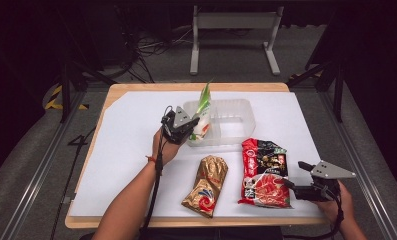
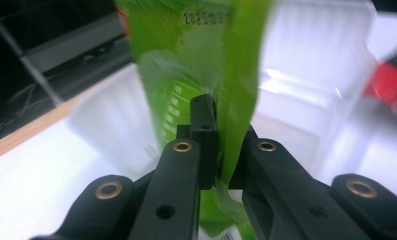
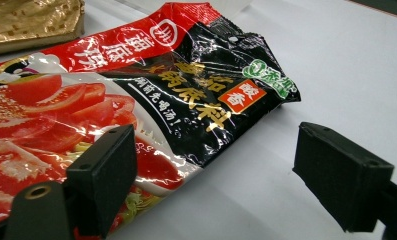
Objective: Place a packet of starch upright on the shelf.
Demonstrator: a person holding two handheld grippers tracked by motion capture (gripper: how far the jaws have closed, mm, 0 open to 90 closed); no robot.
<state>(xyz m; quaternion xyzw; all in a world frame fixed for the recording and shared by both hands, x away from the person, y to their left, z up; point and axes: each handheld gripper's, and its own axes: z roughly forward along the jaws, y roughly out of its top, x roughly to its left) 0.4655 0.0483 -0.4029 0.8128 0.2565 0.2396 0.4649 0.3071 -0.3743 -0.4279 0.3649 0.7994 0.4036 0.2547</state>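
My left gripper (image 1: 190, 126) is shut on a green and white snack bag (image 1: 202, 116), which stands upright over the left end of a clear plastic tray (image 1: 236, 107). In the left gripper view the bag's green film (image 2: 196, 75) is pinched between the two black jaws, with the tray (image 2: 311, 65) behind it. My right gripper (image 1: 292, 182) rests low at the table's front right, open, beside the right edge of a red and black hotpot soup packet (image 1: 264, 172). In the right gripper view the packet (image 3: 151, 100) lies by the left pad (image 3: 106, 175); nothing sits between the pads.
A gold foil bag (image 1: 207, 185) lies flat in front of the tray, left of the red packet. White paper (image 1: 126, 150) covers the wooden table. A metal frame stand (image 1: 233, 30) and cables are on the floor beyond the far edge.
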